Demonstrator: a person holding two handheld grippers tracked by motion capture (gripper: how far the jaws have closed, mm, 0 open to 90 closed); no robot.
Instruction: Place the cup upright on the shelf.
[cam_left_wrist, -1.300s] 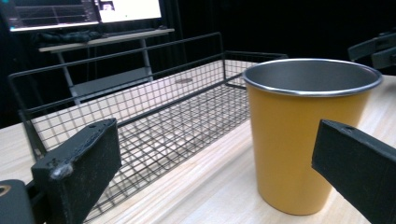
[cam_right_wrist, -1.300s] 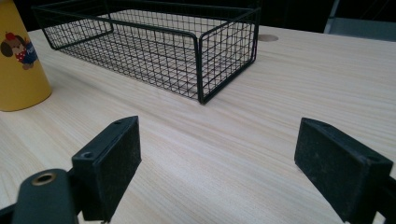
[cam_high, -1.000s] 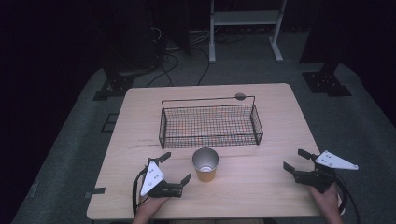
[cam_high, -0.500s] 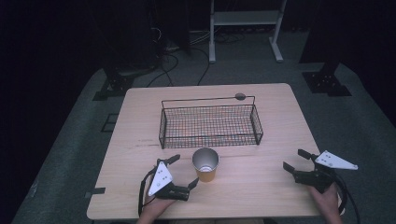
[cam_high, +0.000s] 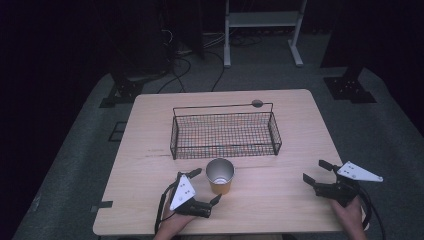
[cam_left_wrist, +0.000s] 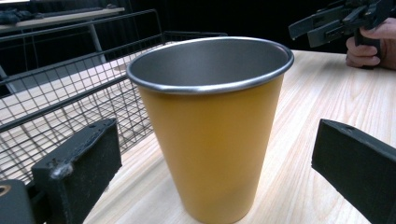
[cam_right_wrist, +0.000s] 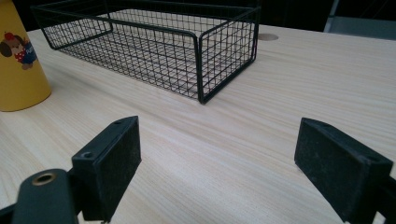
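High view showed the left gripper (cam_high: 208, 186), jaws spread around the yellow cup (cam_high: 220, 176); right gripper (cam_high: 316, 172) sat at four o'clock, jaws spread.

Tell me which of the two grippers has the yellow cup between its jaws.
The left gripper: its open jaws stand on either side of the yellow cup, not yet touching it. The right gripper is open over bare table, well off to the cup's right.
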